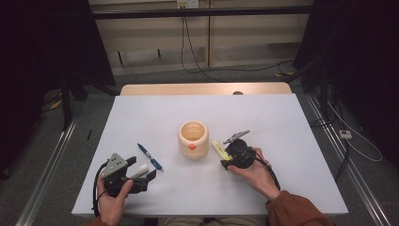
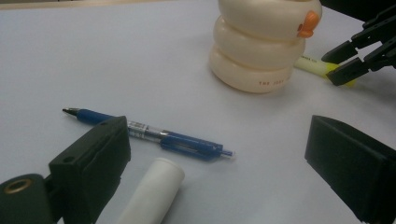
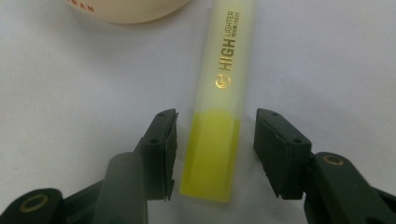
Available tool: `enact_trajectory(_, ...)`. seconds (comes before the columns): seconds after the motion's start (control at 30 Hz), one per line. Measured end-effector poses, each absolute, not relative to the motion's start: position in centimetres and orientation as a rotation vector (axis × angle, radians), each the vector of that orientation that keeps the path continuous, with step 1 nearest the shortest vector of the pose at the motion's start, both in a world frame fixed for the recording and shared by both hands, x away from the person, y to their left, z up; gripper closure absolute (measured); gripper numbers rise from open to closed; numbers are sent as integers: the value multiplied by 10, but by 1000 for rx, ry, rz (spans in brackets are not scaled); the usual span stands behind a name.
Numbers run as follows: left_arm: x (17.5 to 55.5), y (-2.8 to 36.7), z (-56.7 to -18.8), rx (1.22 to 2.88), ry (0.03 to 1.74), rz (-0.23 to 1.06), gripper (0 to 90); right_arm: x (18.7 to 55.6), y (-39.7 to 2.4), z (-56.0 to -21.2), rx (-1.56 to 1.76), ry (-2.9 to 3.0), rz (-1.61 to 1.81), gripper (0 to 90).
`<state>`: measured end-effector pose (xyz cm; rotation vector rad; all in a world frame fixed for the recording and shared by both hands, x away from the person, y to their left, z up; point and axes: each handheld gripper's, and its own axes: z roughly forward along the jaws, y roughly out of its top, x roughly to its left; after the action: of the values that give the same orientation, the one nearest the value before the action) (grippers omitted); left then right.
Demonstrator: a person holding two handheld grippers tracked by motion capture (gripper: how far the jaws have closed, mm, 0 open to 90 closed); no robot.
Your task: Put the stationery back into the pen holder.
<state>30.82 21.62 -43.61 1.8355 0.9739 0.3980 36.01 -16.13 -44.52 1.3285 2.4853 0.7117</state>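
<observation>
While the right gripper (image 3: 215, 154) straddles the highlighter (image 3: 219, 116), the whole coming move hangs on one thing: the marker's long axis runs straight away from the jaws, from six o'clock to twelve in the right gripper view, so the two black pads stand square to its flanks, one at nine o'clock and one at three. They are partly open, with a sliver of white bench (image 3: 327, 60) showing on each side of the yellow cap end; neither pad presses yet, as far as I can judge. A plain squeeze should catch it across its width, near the cap rather than mid-body, so it may tip when lifted.

From the high view, the right gripper (image 1: 225, 160) sits at about five o'clock of the bench's middle, the highlighter (image 1: 218, 148) poking out toward the cup (image 1: 193, 139) at roughly eleven o'clock from the hand. That hand is plainly the nearer one.

Over at seven o'clock, the left gripper (image 1: 143, 176) rests with its jaws spread wide, a white tube (image 2: 152, 193) lying loose on the bench between them, untouched, and closer to the left jaw. Just beyond it, at twelve o'clock from those jaws, lies the blue pen (image 2: 149, 135), crosswise to them.

Farthest off stands the cream cup (image 2: 261, 44), ringed like stacked tyres, with the highlighter's far end just beside its base.
</observation>
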Motion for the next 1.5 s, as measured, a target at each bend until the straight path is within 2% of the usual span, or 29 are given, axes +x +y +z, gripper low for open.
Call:
enact_trajectory(0.47, 308, 216, -436, 1850, 964, 398, 68, 360, -157, -444, 1417, 2432, 675, 557)
enact_trajectory(0.73, 308, 216, -436, 1859, 965, 402, 68, 358, -154, -444, 1450, 2397, 675, 667)
enact_trajectory(1.5, 308, 215, -436, 1868, 955, 382, 68, 360, -175, -431, 1450, 2383, 773, 674)
